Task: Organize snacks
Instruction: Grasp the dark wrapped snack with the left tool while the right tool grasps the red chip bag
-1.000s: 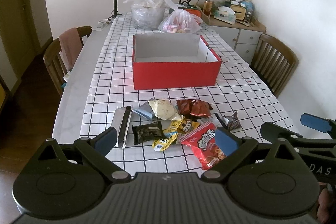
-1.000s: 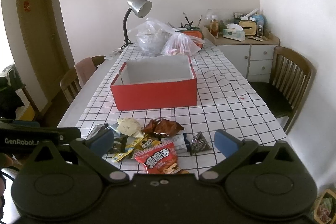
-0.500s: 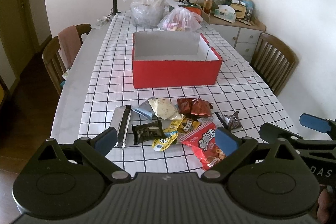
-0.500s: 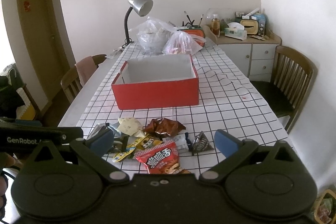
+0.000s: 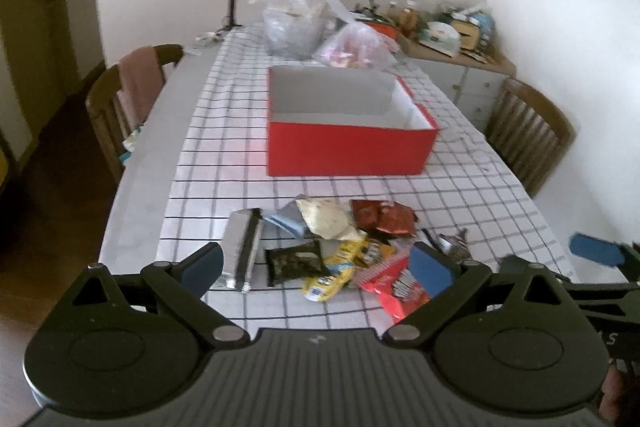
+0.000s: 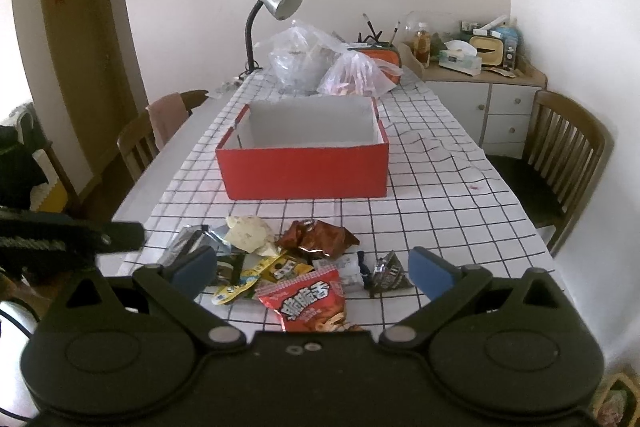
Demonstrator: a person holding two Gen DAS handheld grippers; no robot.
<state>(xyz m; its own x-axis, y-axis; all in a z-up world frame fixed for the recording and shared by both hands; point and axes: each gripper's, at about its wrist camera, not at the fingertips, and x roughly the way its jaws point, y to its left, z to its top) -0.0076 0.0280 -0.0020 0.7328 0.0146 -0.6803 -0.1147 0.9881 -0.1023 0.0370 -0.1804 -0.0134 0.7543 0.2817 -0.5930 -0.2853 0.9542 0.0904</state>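
both grippers, left gripper (image 5: 316, 265) and right gripper (image 6: 310, 267), have edged lower toward the snack pile (image 6: 288, 259) at the table's near edge, jaws spread and empty; the red box (image 6: 304, 163) awaits.

One red box (image 6: 304, 169) stands on the surface (image 6: 440, 203). Roughly nine snack packets (image 6: 280, 263) lie heaped before it; overlap hides the exact number. Two plastic bags (image 6: 304, 63), one desk lamp (image 6: 276, 1), two wooden chairs (image 6: 568, 147).
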